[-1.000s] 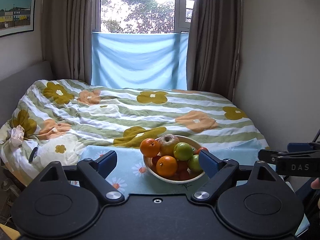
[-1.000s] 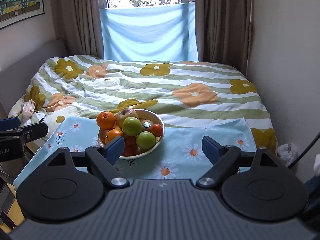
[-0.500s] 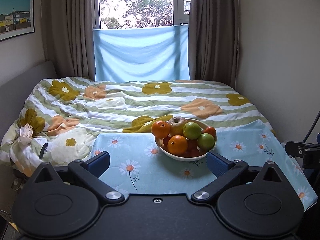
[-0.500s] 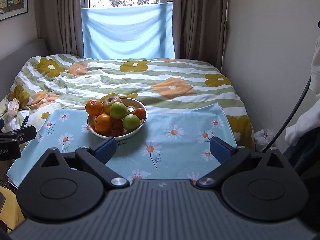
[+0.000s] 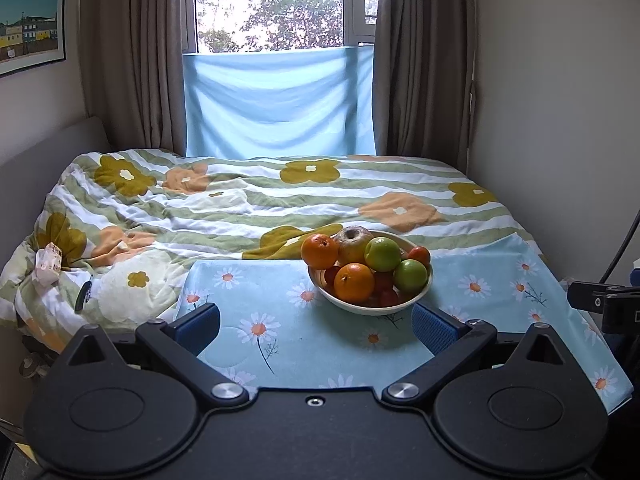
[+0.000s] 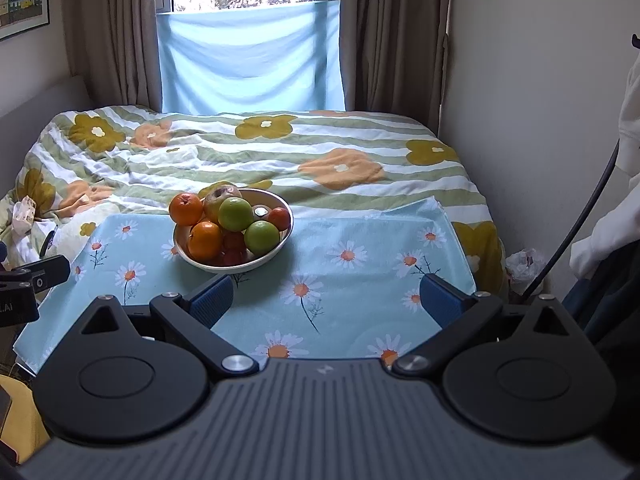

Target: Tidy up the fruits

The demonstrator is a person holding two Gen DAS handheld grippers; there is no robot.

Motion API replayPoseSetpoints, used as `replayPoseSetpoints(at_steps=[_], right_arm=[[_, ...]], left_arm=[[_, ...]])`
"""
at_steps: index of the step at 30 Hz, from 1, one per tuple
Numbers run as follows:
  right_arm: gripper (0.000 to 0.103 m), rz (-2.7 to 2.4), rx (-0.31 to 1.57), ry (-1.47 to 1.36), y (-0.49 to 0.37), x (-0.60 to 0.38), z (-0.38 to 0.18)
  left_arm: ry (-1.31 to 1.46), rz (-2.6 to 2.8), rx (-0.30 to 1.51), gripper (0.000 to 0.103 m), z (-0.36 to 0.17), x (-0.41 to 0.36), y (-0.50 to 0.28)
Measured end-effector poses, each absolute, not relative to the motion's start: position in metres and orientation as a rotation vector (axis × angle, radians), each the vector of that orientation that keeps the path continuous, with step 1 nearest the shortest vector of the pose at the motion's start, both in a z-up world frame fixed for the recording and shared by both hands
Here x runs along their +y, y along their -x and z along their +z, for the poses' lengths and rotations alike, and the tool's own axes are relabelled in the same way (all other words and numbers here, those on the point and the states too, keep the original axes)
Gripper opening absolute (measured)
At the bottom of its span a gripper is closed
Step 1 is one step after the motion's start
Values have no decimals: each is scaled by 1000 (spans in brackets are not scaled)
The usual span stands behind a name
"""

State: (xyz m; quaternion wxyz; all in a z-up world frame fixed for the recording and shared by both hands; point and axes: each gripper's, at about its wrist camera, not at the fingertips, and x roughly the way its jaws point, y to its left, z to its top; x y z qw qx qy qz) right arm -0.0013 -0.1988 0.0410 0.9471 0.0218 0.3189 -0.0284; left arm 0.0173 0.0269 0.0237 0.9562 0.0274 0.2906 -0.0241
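Bowl [image 5: 420,300] heaped with oranges [image 5: 354,282], green apples [image 5: 382,254] and small red fruit sits on daisy cloth [image 5: 280,320], both grippers [image 5: 316,326] [image 6: 326,300] spread wide, nothing between them.

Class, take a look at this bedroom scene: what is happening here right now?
A person holds two sets of tongs over a daisy-print blue cloth spread on a flowered bed. The left tongs and right tongs both stand open and empty. A round cream bowl on the cloth is piled with oranges, green apples and small red fruits. Nothing has been picked out yet.
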Motion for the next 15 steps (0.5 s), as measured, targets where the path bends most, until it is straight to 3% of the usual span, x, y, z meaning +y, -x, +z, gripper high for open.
replayPoseSetpoints(at_steps=[15], right_arm=[[103,-61,655,-51,-3,-197,38]], left_arm=[[-63,-50,594,103,25,27,-19]])
